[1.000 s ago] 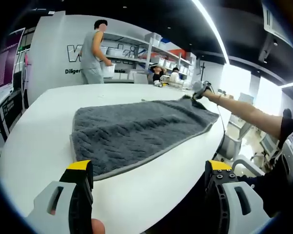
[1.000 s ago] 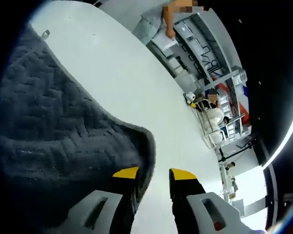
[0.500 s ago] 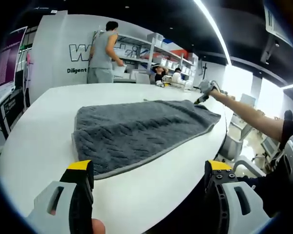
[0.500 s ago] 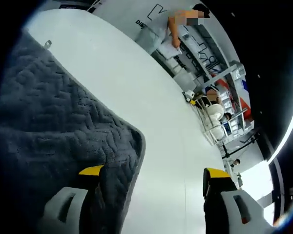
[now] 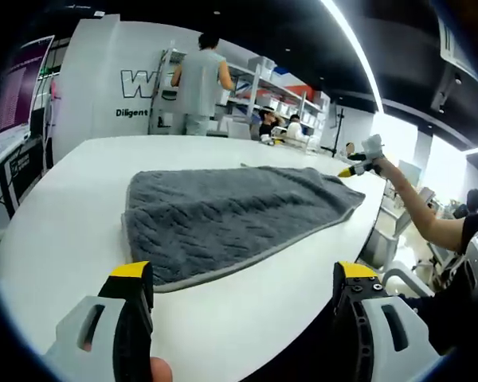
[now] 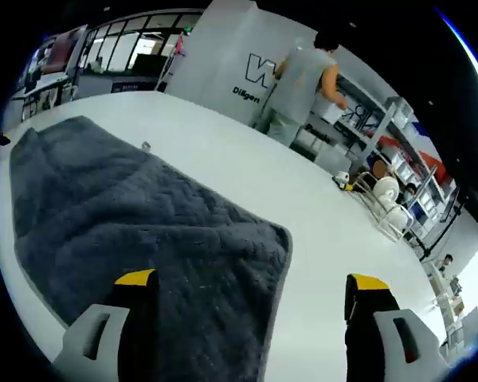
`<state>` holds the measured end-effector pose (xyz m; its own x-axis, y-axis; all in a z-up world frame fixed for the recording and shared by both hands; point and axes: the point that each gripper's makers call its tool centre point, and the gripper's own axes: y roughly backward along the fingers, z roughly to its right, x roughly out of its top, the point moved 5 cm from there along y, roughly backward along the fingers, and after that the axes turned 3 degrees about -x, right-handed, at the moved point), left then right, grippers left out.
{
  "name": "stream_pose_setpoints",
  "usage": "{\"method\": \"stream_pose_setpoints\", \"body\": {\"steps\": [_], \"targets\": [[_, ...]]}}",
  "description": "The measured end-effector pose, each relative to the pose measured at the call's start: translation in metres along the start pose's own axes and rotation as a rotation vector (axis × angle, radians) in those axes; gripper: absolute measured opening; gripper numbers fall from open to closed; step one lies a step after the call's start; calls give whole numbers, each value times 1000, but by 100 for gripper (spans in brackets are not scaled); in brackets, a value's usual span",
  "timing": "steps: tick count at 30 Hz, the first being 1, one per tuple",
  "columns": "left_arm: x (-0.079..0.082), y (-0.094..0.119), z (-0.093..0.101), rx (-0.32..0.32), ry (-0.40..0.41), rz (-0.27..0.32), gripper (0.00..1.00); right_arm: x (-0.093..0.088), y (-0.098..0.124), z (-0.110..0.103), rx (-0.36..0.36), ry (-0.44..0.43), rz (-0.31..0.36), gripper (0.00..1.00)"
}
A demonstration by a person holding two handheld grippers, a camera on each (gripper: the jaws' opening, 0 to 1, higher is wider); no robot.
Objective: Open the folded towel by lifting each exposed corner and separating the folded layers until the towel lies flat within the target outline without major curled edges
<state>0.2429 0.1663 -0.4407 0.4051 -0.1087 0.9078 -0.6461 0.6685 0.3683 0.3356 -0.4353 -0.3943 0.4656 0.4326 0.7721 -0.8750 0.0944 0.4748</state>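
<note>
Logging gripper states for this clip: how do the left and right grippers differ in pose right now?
The left gripper sits low at the near table edge, short of the towel; the right gripper is raised off past the towel's far corner, looking down on it. The left fingers frame white table, the right fingers frame grey towel. Both are open and empty.

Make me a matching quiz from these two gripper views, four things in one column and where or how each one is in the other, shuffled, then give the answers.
Things:
1. towel
2. left gripper
3. right gripper
4. standing person

Places or states:
A. by the shelves behind the table, back turned
B. jaws wide open near the table's front edge, holding nothing
C. spread out grey on the white table
D. held up off the towel's far corner, at the end of an outstretched arm

Pairs: 1-C, 2-B, 3-D, 4-A
</note>
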Motion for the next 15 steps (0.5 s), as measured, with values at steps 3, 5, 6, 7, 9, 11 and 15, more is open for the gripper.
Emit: {"method": "stream_pose_setpoints", "body": {"steps": [3,5,6,7,9,11,15], "targets": [[0,-2,1,3,3,3,92,-8,17,-18,59,9,62,99],[0,-3,2,3,7,6,92,-12,26,-31,132,-20,121,97],[-1,-4,3,1,10,7,92,-16,32,-39,182,-43,156,96],[0,-5,3,-1,9,7,92,-20,38,-45,204,-67,182,94],[-1,-6,0,12,3,4,91,-29,47,-51,241,-76,205,86],[-3,-8,-5,40,3,-2,89,-39,55,-50,243,-86,218,71],[-5,-12,-14,78,-2,-1,82,-53,66,-45,229,-74,240,43]]}}
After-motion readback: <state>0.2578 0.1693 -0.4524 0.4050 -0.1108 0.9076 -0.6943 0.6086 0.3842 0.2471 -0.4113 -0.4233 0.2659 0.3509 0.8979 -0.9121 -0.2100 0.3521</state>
